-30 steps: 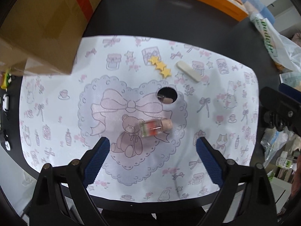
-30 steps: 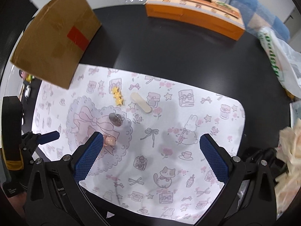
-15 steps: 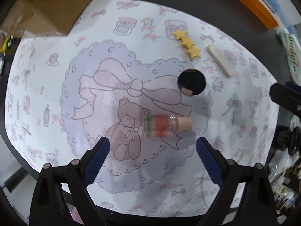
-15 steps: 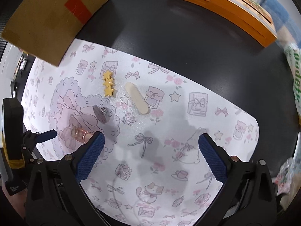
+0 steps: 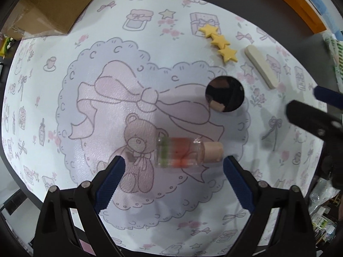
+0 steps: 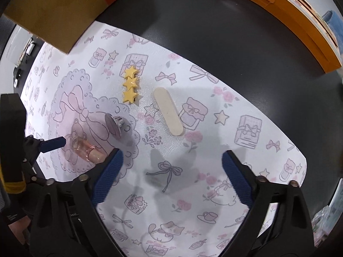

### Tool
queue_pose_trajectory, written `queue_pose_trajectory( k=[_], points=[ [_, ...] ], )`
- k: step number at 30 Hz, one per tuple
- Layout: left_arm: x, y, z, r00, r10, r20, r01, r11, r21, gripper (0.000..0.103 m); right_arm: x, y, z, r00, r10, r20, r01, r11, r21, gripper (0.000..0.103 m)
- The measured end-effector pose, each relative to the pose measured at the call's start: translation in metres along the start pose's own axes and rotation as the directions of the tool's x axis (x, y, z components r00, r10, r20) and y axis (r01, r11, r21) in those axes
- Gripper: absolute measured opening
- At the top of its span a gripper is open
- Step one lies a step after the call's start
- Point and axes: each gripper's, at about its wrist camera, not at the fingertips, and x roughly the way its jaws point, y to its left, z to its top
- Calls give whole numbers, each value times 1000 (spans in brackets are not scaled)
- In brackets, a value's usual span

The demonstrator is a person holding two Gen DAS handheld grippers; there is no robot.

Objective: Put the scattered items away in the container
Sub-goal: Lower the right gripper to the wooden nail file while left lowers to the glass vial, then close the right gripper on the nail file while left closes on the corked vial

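Observation:
A small clear bottle point(image 5: 181, 153) with pink contents and a cork lies on its side on the patterned mat point(image 5: 107, 42); the right wrist view shows the bottle point(image 6: 85, 148) too. My left gripper point(image 5: 172, 165) hangs open just above it, a blue finger on each side, not touching. A round mirror stud point(image 5: 225, 96), a yellow three-star clip point(image 5: 218, 42) and a beige nail buffer point(image 5: 262, 66) lie farther off. My right gripper point(image 6: 171, 158) hovers over bare mat near the buffer point(image 6: 169, 111), its jaws closing with nothing between them. The cardboard box point(image 6: 64, 10) stands at the back left.
An orange box point(image 6: 289, 19) lies along the black table's far right. A plastic bag point(image 5: 334, 51) and clutter sit at the right edge. The other gripper's body point(image 6: 12, 141) shows at the left of the right wrist view.
Both grippers have come down toward the mat, so everything looks larger. The left one now straddles the bottle. The right one's view has rolled and shifted toward the buffer.

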Motion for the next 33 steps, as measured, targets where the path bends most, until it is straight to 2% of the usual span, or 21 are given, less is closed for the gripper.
queue_pose_trajectory(
  k=[5,13,16,18,22,23,24,25,26,33],
  points=[
    [7,2,5,1000,11,-14,-11,1000,0,92,11,1,5,1000,-10,-14,10,1000,-24,90],
    [9,2,6,999,48,-15,-48,999,13,87,26,0,20,1000,-5,-22,4,999,-48,76],
    [9,1,6,998,63,-18,-62,998,27,86,31,3,28,1000,-21,-22,19,997,-75,63],
    [10,1,7,997,74,-22,-73,997,30,84,35,5,32,999,-27,-28,24,996,-86,51],
    [10,2,8,996,81,-26,-81,996,30,81,36,12,36,998,-55,-15,53,991,-120,43],
    [9,3,7,996,81,-20,-81,996,30,79,35,14,36,998,-69,-12,67,989,-130,36],
    [8,4,7,997,81,-13,-81,996,32,73,35,15,37,996,-83,-7,82,987,-138,25],
    [5,3,6,997,81,-2,-81,996,37,61,35,15,37,996,-90,-5,88,986,-141,21],
    [4,3,6,997,82,0,-82,996,42,59,34,15,38,996,-94,-3,93,985,-142,17],
    [5,5,5,997,74,6,-74,996,51,59,32,14,40,996,-84,-7,82,989,-125,16]
  ],
)
